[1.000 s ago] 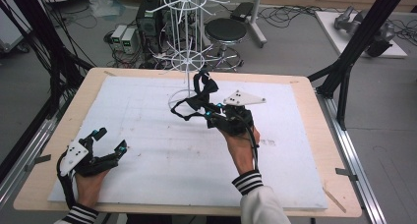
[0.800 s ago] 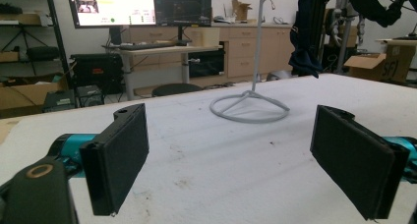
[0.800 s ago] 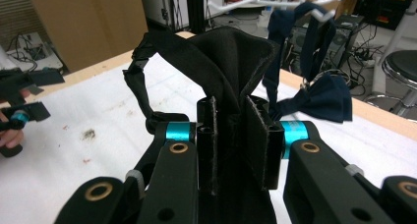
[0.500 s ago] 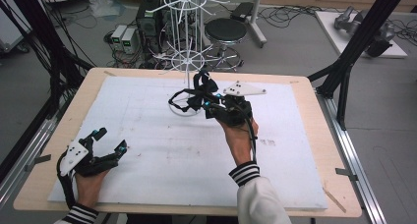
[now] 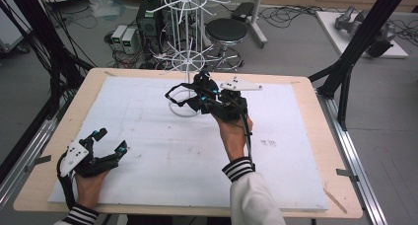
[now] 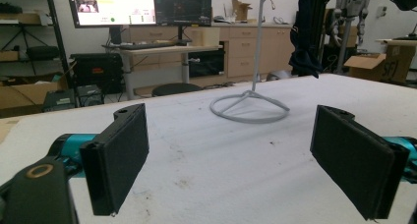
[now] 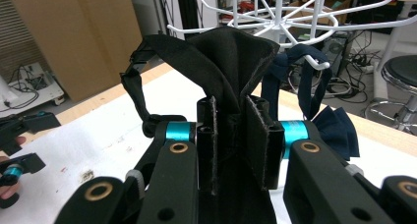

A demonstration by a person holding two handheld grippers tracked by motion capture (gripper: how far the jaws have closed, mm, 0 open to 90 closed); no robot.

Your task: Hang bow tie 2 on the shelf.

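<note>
Right gripper (image 7: 238, 135) clamps a black fabric bow tie (image 7: 231, 62) near the white wire rack (image 7: 275, 17); its dangling strap could snag. Left gripper (image 6: 236, 150) rests open.

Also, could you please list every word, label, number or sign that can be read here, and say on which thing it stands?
None can be read for certain.
Cardboard box, dark handwritten marks on its side: too blurred, perhaps digits.
Monitor, window with small text: too small to read.
Table, faint dark marks on the white top: not readable as text.
</note>
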